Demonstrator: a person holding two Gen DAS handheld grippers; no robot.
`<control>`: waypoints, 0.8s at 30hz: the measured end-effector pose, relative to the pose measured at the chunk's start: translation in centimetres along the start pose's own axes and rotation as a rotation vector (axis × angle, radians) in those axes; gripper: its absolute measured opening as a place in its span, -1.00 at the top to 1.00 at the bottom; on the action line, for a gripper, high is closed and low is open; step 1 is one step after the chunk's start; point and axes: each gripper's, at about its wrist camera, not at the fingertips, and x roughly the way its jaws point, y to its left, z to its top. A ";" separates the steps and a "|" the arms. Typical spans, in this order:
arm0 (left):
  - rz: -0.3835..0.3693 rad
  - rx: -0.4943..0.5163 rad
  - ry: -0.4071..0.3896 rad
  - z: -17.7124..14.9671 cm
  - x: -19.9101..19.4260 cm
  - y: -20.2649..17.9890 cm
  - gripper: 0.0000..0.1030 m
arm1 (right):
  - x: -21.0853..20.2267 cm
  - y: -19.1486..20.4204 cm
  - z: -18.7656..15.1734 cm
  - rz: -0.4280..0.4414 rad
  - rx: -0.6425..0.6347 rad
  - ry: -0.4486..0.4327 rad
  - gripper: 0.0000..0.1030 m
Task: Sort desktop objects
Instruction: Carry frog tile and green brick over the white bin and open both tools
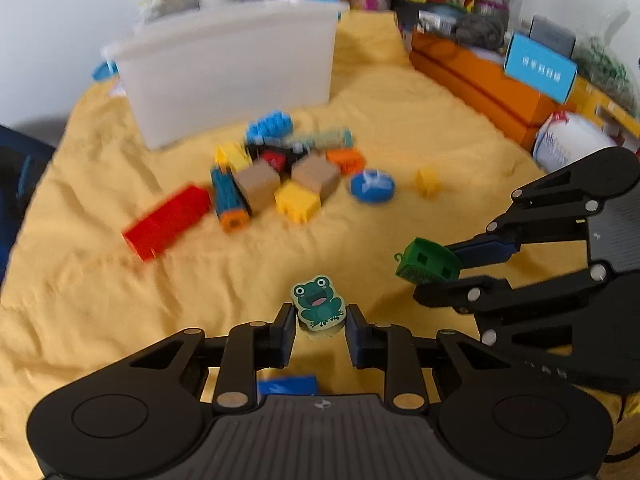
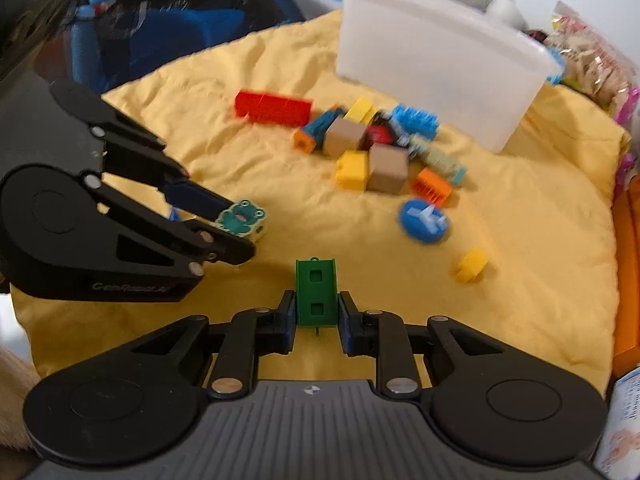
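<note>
My left gripper (image 1: pixel 320 318) is shut on a green frog piece (image 1: pixel 318 302) and holds it above the yellow cloth (image 1: pixel 120 300); it also shows in the right wrist view (image 2: pixel 240 218). My right gripper (image 2: pixel 317 312) is shut on a green block (image 2: pixel 315 298) with square holes; the block also shows in the left wrist view (image 1: pixel 426 262). A pile of toys lies ahead: a red brick (image 1: pixel 166 220), two tan cubes (image 1: pixel 256 184), yellow bricks (image 1: pixel 298 200), a blue disc (image 1: pixel 372 186), an orange brick (image 1: pixel 346 160). A white bin (image 1: pixel 228 68) stands behind the pile.
An orange box (image 1: pixel 476 80) and a blue-and-white carton (image 1: pixel 540 68) stand along the right edge. A small yellow brick (image 1: pixel 428 180) lies apart from the pile. Bags and clutter fill the back. A dark blue bag (image 2: pixel 160 36) sits past the cloth's left side.
</note>
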 end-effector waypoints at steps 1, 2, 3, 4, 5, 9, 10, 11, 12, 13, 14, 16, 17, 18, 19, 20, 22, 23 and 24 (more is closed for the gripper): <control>0.002 -0.001 -0.016 0.5 -0.6 0.1 0.42 | -0.3 -0.4 0.4 -0.006 0.014 -0.010 0.53; 0.006 -0.001 -0.029 1.0 -1.0 0.2 0.42 | -0.7 -0.9 0.9 -0.011 0.028 -0.022 0.53; 0.009 0.000 -0.044 1.6 -1.5 0.4 0.42 | -1.0 -1.4 1.5 -0.018 0.038 -0.034 0.53; 0.012 0.000 -0.056 2.1 -1.9 0.5 0.42 | -1.3 -1.9 2.0 -0.028 0.043 -0.045 0.53; 0.017 0.002 -0.070 2.7 -2.3 0.7 0.42 | -1.5 -2.4 2.6 -0.041 0.046 -0.058 0.53; 0.056 0.023 -0.147 5.7 -3.9 1.6 0.42 | -2.1 -4.3 5.0 -0.116 0.060 -0.103 0.53; 0.072 0.026 -0.171 6.7 -4.2 2.1 0.42 | -2.1 -4.9 5.6 -0.130 0.072 -0.109 0.53; 0.079 0.026 -0.185 7.6 -4.5 2.5 0.42 | -2.1 -5.5 6.3 -0.142 0.085 -0.120 0.53; 0.090 0.026 -0.203 8.6 -4.8 3.0 0.42 | -2.2 -6.1 6.9 -0.156 0.092 -0.132 0.53; 0.103 0.030 -0.220 9.5 -5.1 3.3 0.42 | -2.3 -6.6 7.7 -0.170 0.093 -0.147 0.53; 0.115 0.039 -0.241 10.6 -5.5 3.8 0.42 | -2.3 -7.2 8.4 -0.180 0.090 -0.163 0.53; 0.131 0.049 -0.281 12.7 -6.1 4.6 0.42 | -2.5 -8.2 10.0 -0.207 0.088 -0.194 0.53; 0.139 0.053 -0.296 13.7 -6.2 5.0 0.42 | -2.5 -8.8 10.9 -0.220 0.091 -0.208 0.53; 0.148 0.059 -0.308 14.6 -6.3 5.4 0.42 | -2.4 -9.3 11.7 -0.228 0.096 -0.219 0.53; 0.159 0.065 -0.322 15.9 -6.3 5.9 0.42 | -2.3 -9.9 12.5 -0.233 0.102 -0.229 0.53; 0.163 0.068 -0.330 17.0 -6.2 6.4 0.42 | -2.0 -10.5 13.5 -0.237 0.106 -0.238 0.53; 0.152 0.064 -0.342 19.1 -5.8 7.4 0.42 | -1.6 -11.5 15.4 -0.250 0.104 -0.262 0.53; 0.148 0.061 -0.349 20.0 -5.6 7.8 0.42 | -1.3 -11.9 16.3 -0.258 0.099 -0.274 0.53; 0.146 0.059 -0.353 20.9 -5.3 8.1 0.42 | -1.1 -12.3 17.3 -0.266 0.092 -0.283 0.53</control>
